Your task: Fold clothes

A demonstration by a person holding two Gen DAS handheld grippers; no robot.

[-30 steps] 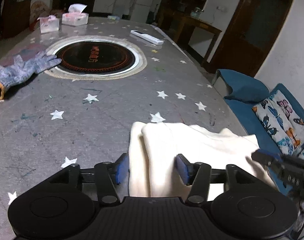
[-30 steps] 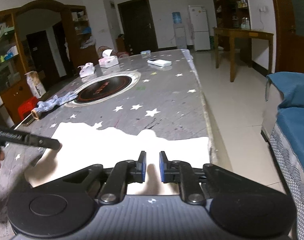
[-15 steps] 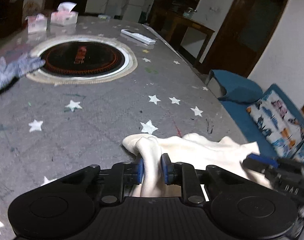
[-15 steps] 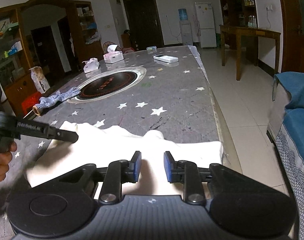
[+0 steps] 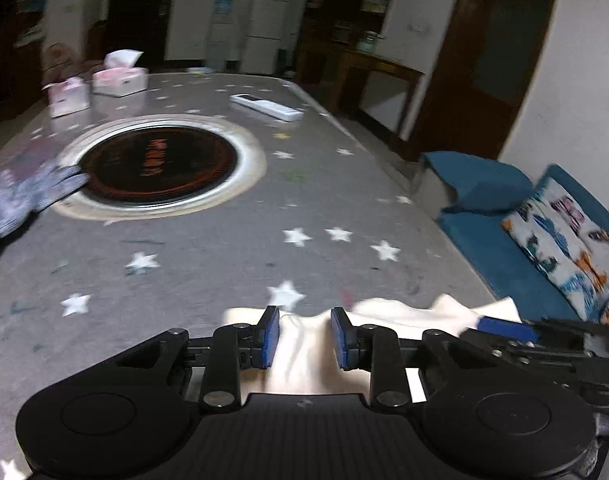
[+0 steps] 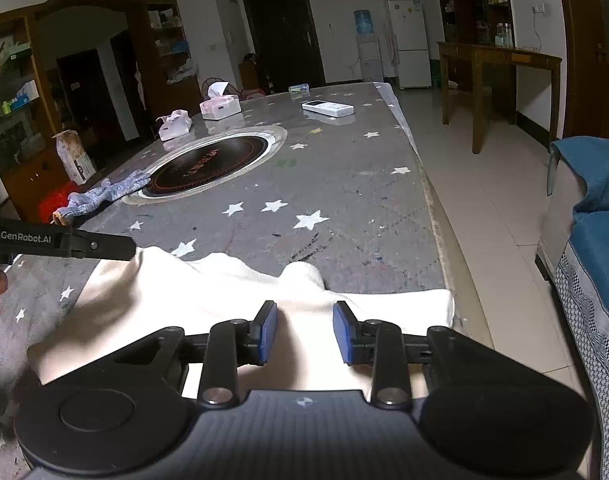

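A cream garment [image 6: 232, 292] lies folded at the near right corner of the grey star-patterned table [image 6: 344, 184]; it also shows in the left wrist view [image 5: 304, 344]. My left gripper [image 5: 304, 336] is open, its blue pads on either side of a raised fold of the cloth at the garment's left edge. It shows from the side in the right wrist view [image 6: 104, 248]. My right gripper [image 6: 304, 330] is open over the garment's near edge, with cloth between the pads. It shows at the right of the left wrist view [image 5: 500, 326].
A round black hotplate [image 5: 156, 164] is set into the table's middle. A grey knitted glove [image 5: 28, 196] lies at its left. Two tissue boxes [image 5: 120, 80] and a white remote [image 5: 264, 106] lie at the far end. A blue sofa with a butterfly cushion [image 5: 564, 236] stands right of the table.
Both grippers have opened: the left was shut on the fold half a second ago, the right was nearly shut a second ago. The garment has settled lower and the left view has shifted.
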